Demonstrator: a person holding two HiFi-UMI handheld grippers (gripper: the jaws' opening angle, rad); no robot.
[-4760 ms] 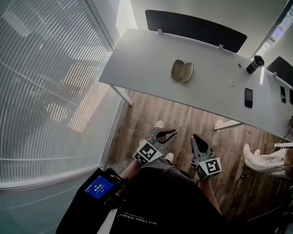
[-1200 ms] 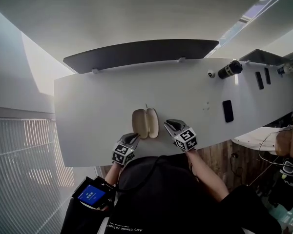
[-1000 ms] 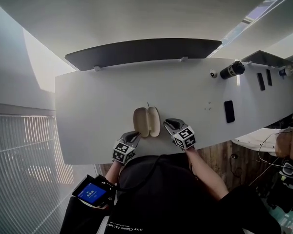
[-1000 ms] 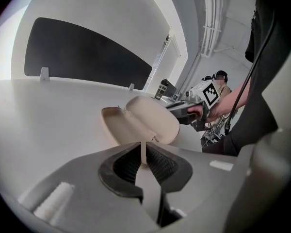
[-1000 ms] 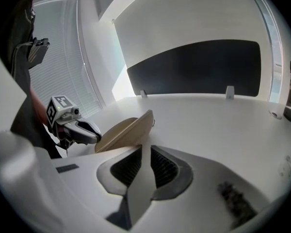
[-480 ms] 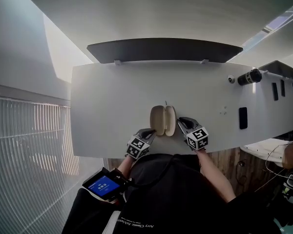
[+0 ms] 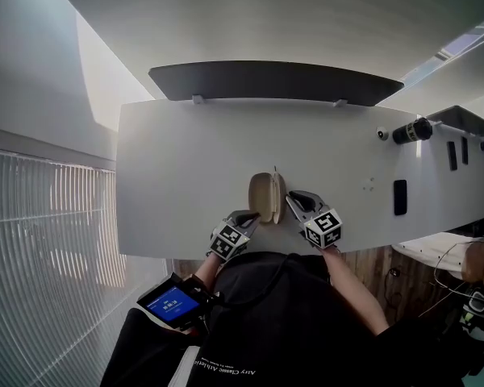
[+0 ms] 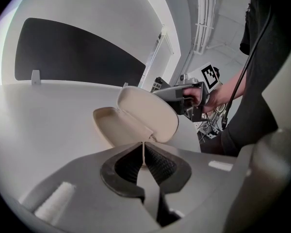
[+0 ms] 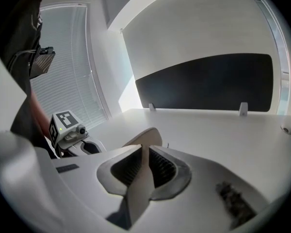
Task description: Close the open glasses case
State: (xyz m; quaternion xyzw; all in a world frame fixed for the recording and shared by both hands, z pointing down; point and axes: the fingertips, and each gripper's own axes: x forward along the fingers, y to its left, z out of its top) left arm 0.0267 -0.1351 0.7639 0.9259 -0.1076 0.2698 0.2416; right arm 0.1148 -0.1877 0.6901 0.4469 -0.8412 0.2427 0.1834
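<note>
A beige glasses case (image 7: 265, 196) lies near the front edge of the white table (image 7: 185, 160). Its base (image 8: 114, 126) rests flat, and its lid (image 8: 149, 113) stands tilted up over it, part way shut. My right gripper (image 7: 294, 199) is shut, with its tips against the outside of the lid (image 9: 146, 136). In the left gripper view the right gripper (image 8: 170, 92) shows just behind the raised lid. My left gripper (image 7: 249, 217) is shut and sits just in front of the case's near end, holding nothing. In its own view its jaws (image 8: 143, 152) meet in a thin slit.
A black divider panel (image 7: 274, 79) runs along the table's far edge. A dark bottle (image 7: 410, 130) and a black phone (image 7: 400, 197) lie at the right. A device with a blue screen (image 7: 171, 305) hangs at the person's left side.
The person has walked up to the table and brought both grippers to the case. Over the last half second the right half of the case rose from flat to tilted over the left half.
</note>
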